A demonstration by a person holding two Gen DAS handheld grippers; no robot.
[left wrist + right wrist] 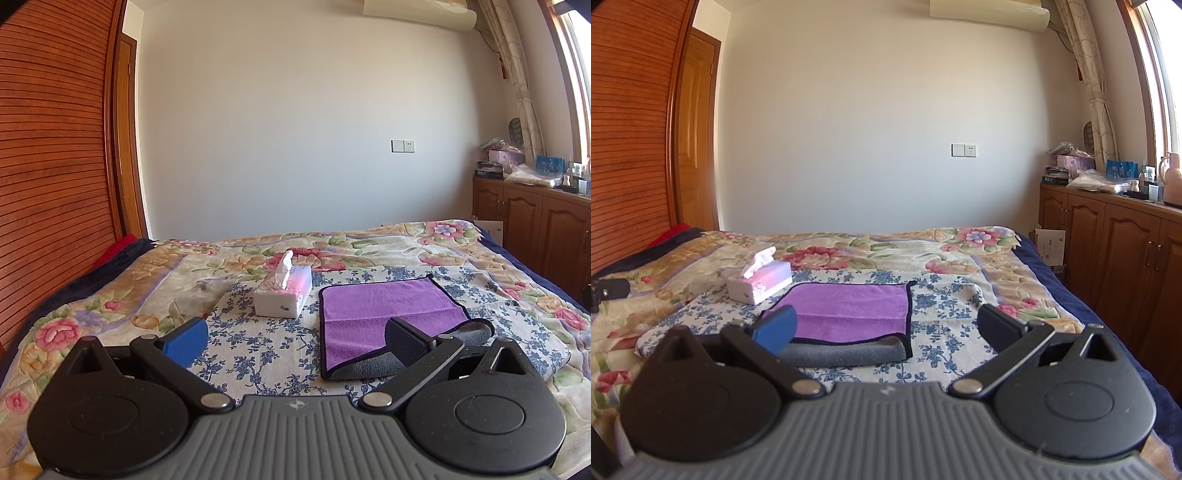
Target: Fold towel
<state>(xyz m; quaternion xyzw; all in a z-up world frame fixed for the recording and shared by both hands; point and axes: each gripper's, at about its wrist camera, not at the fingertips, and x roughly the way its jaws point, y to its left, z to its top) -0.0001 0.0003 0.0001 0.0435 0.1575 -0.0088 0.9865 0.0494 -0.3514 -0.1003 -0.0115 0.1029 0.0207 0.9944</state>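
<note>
A purple towel with a dark border and grey underside lies on the blue-flowered cloth on the bed, its near edge folded over so the grey side shows. It also shows in the right wrist view. My left gripper is open and empty, just short of the towel's near left corner. My right gripper is open and empty, hovering before the towel's near right part. Neither touches the towel.
A white and pink tissue box stands left of the towel, also in the right wrist view. The floral bedspread covers the bed. Wooden cabinets stand to the right, a slatted wooden headboard to the left.
</note>
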